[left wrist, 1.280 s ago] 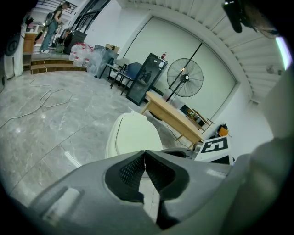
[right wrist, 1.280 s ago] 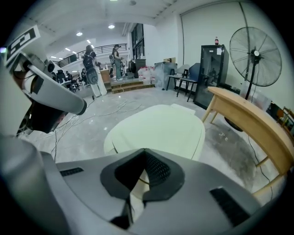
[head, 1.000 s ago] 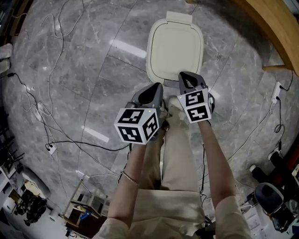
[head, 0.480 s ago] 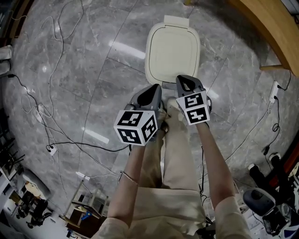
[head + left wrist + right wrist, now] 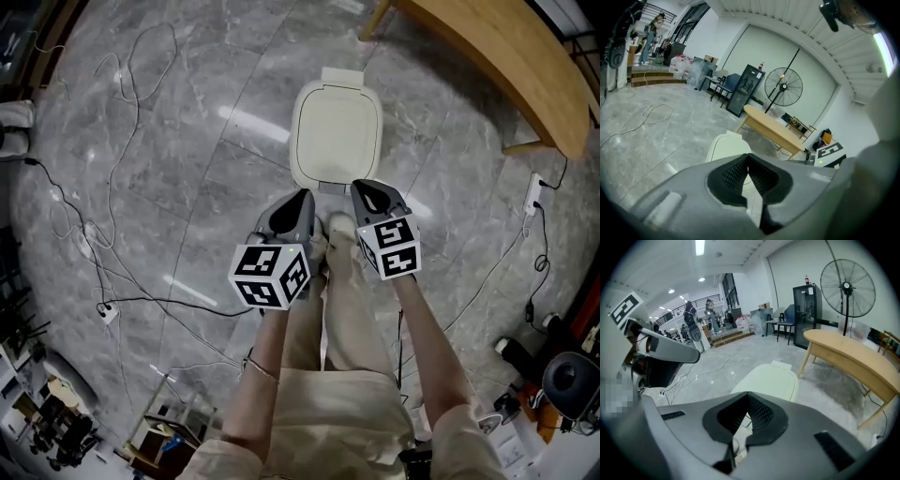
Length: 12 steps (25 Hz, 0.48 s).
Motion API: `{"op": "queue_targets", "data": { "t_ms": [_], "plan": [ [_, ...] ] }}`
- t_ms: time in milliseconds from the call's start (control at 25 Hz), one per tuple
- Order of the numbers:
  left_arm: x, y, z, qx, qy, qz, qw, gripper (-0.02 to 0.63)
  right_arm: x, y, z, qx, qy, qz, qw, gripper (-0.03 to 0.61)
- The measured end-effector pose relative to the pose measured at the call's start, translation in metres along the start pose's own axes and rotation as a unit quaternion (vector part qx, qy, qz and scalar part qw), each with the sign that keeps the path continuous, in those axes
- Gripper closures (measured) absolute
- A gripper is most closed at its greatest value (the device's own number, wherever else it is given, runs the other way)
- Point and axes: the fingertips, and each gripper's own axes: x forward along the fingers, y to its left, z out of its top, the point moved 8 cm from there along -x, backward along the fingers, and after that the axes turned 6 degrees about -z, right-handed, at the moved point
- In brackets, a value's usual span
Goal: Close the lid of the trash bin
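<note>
A cream trash bin (image 5: 337,131) stands on the grey marble floor ahead of me, its lid (image 5: 337,129) lying flat down over it. It also shows in the left gripper view as the bin (image 5: 723,146) and in the right gripper view as the bin (image 5: 768,380). My left gripper (image 5: 302,197) hangs above the floor just short of the bin's near edge, jaws shut with nothing between them. My right gripper (image 5: 366,187) is beside it, over the bin's near rim, also shut and empty. Both are clear of the lid.
A curved wooden table (image 5: 506,66) stands at the upper right. White cables (image 5: 103,187) trail across the floor to the left, and black cables (image 5: 544,253) on the right. My legs and shoes (image 5: 339,225) are directly below the grippers. A standing fan (image 5: 846,282) and black cabinet (image 5: 806,315) are farther off.
Both grippers have risen away from the bin, which now looks smaller and farther away. The lid stays flat down. Jaws stayed shut.
</note>
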Motion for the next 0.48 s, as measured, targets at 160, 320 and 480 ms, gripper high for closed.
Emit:
{"op": "queue_targets", "data": {
  "t_ms": [160, 320, 480],
  "plan": [
    [-0.021, -0.018, 0.023, 0.012, -0.011, -0.004, 0.9999, 0.591, -0.034, 0.003, 0.023, 0.005, -0.018, 0.001, 1.000, 0.574],
    [-0.035, -0.033, 0.042, 0.024, -0.024, -0.007, 0.9994, 0.591, -0.060, 0.003, 0.048, 0.002, -0.045, 0.006, 0.999, 0.574],
    [-0.049, -0.049, 0.063, 0.046, -0.033, -0.021, 0.9982, 0.591, -0.083, 0.002, 0.074, -0.008, -0.064, 0.017, 0.998, 0.574]
  ]
}}
